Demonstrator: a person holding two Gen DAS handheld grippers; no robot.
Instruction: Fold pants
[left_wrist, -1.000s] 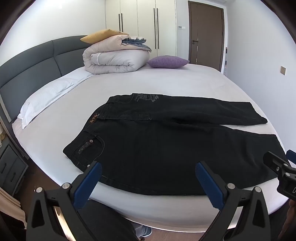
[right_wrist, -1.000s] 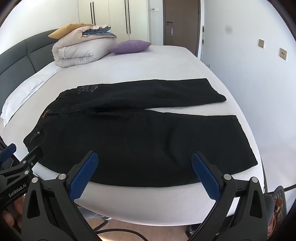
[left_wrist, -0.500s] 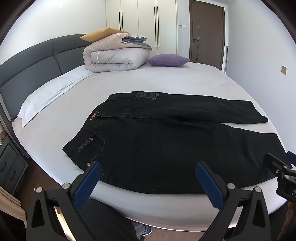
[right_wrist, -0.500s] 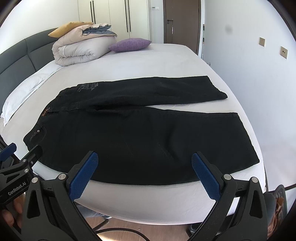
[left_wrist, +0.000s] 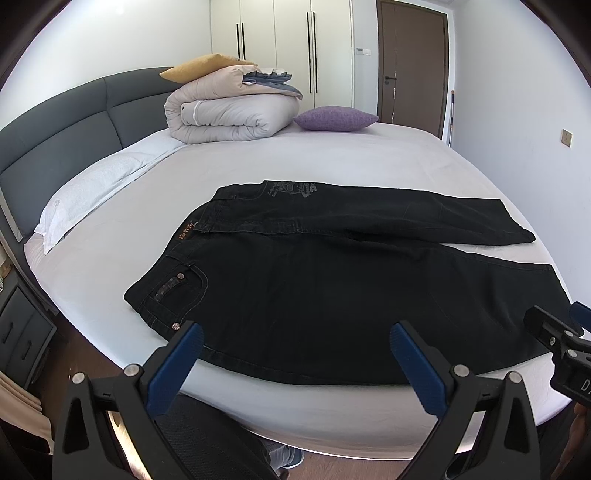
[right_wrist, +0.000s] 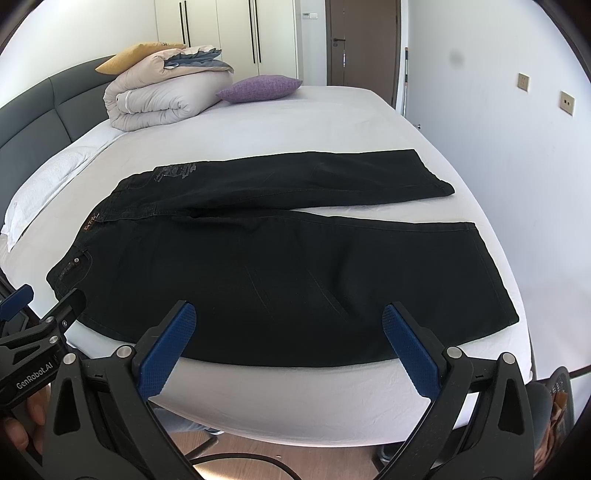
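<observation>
One pants (left_wrist: 332, 288), two grippers, one duvet (left_wrist: 229, 114), two cushions, one pillow (left_wrist: 92, 188), one bed (left_wrist: 332, 158).

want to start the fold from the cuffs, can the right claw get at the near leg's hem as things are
Probably yes. The right claw is open and hovers over the near edge of the pants; the near hem lies flat to its right on the bed, nothing between.

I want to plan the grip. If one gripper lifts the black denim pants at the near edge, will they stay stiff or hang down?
The black denim pants would probably droop: they lie flat, following the white bed sheet. Likely heavyish, being long, thick-seamed denim.
</observation>
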